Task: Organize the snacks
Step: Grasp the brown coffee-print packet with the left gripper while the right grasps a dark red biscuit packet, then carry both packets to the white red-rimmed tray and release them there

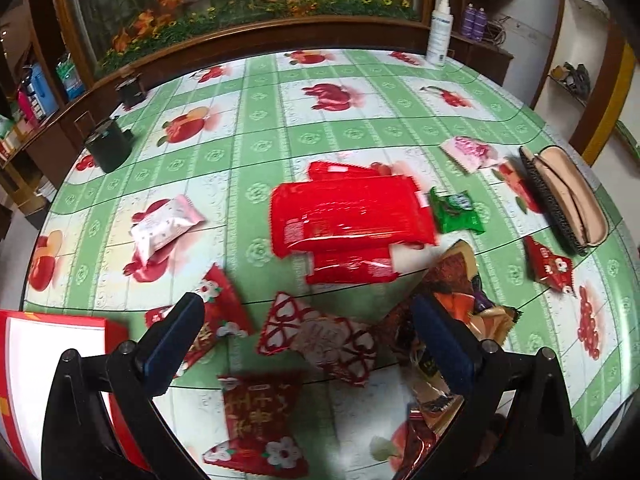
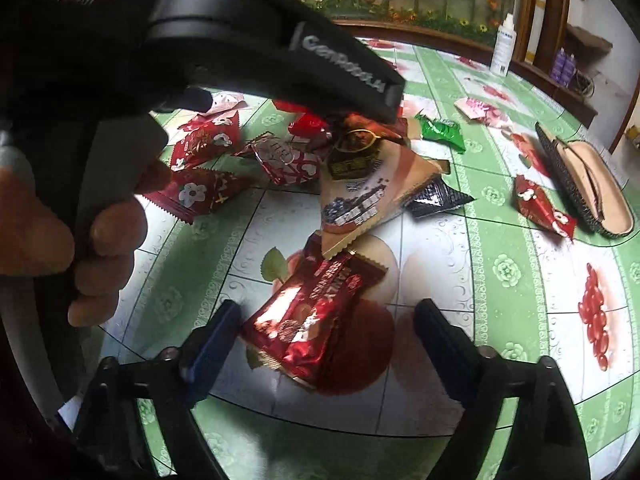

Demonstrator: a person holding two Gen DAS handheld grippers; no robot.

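Both grippers hang with fingers spread, grasping nothing. The left gripper (image 1: 308, 328) hovers over a red-and-white heart-patterned candy wrapper (image 1: 320, 336) on the green fruit-print tabletop (image 1: 280, 136). The right gripper (image 2: 328, 332) straddles a glossy dark-red foil snack packet (image 2: 308, 316) just nearer than that wrapper.

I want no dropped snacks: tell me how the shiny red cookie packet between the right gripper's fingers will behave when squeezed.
The red cookie packet has glossy, glaring foil, so it may well slip between the pads of the right gripper. It looks puffed and creased, so it probably gives and crackles when pinched. Lying flat on the tablecloth, it seems unlikely to roll.
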